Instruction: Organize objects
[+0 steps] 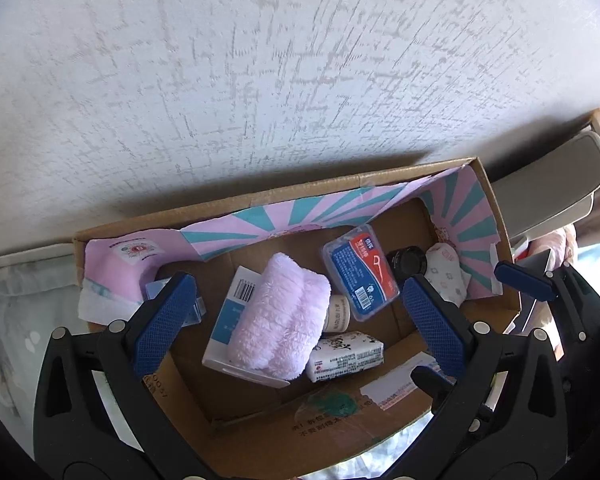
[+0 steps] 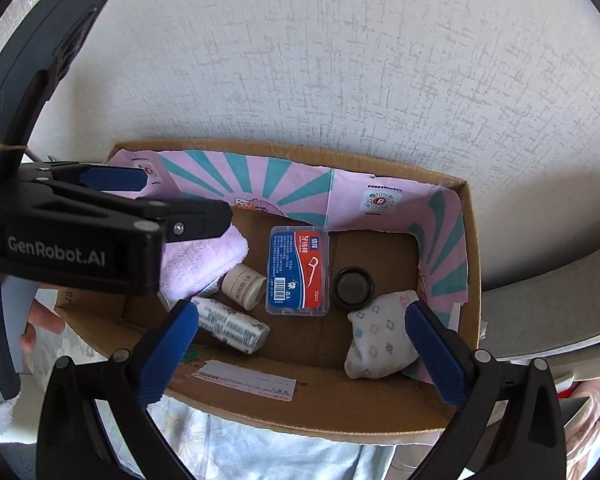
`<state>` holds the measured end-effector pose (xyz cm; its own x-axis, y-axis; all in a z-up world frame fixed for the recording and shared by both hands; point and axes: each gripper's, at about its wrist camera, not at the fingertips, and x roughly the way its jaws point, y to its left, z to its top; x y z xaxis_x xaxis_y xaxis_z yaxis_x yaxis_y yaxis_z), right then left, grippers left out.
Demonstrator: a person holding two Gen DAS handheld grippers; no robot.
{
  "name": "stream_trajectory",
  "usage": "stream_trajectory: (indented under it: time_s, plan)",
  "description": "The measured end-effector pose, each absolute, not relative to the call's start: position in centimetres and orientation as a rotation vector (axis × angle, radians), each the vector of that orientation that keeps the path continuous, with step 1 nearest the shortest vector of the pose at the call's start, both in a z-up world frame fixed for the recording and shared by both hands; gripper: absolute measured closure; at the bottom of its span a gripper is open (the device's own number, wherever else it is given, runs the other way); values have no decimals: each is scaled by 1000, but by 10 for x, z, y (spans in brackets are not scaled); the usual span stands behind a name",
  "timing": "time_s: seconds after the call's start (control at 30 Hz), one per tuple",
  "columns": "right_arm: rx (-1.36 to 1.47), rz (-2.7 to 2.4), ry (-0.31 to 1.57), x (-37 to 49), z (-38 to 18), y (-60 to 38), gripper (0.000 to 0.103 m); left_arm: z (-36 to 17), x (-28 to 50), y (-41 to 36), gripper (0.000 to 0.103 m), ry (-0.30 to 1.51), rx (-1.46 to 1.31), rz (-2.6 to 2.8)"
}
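Both grippers, left [image 1: 300, 320] and right [image 2: 300, 344], hang wide open and empty above the cardboard box [image 2: 470, 240]. Closing left on the pink towel [image 1: 280, 320] risks snagging the white carton [image 1: 232, 316] beneath.

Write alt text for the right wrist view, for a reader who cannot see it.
The open right gripper hovers empty over a cardboard box holding a floss pick case, black jar, patterned pouch and pink towel. The left gripper reaches in from the left.
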<state>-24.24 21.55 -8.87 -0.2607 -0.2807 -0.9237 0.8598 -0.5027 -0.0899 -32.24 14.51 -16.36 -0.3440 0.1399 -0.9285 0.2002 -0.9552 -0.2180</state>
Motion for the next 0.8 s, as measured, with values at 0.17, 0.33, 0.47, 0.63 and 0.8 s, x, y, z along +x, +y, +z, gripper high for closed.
stream_trajectory:
  time_s: [0.17, 0.33, 0.47, 0.63, 0.8]
  plan:
    - [1171, -1867, 785, -231, -83, 216, 1, -144, -314, 136, 0, 466, 1767, -2533]
    - [1125, -1888, 784, -211, -63, 214, 1, -109, -300, 123, 0, 480, 1707, -2592]
    - [1089, -1912, 736, -194, -34, 213, 1, -68, -278, 107, 0, 463, 1593, -2657]
    - [1021, -1985, 661, -164, -1, 210, 0, -13, -230, 78, 0, 421, 1424, -2722]
    - [955, -2036, 572, -126, 27, 206, 0, 20, -172, 56, 0, 333, 1294, -2762]
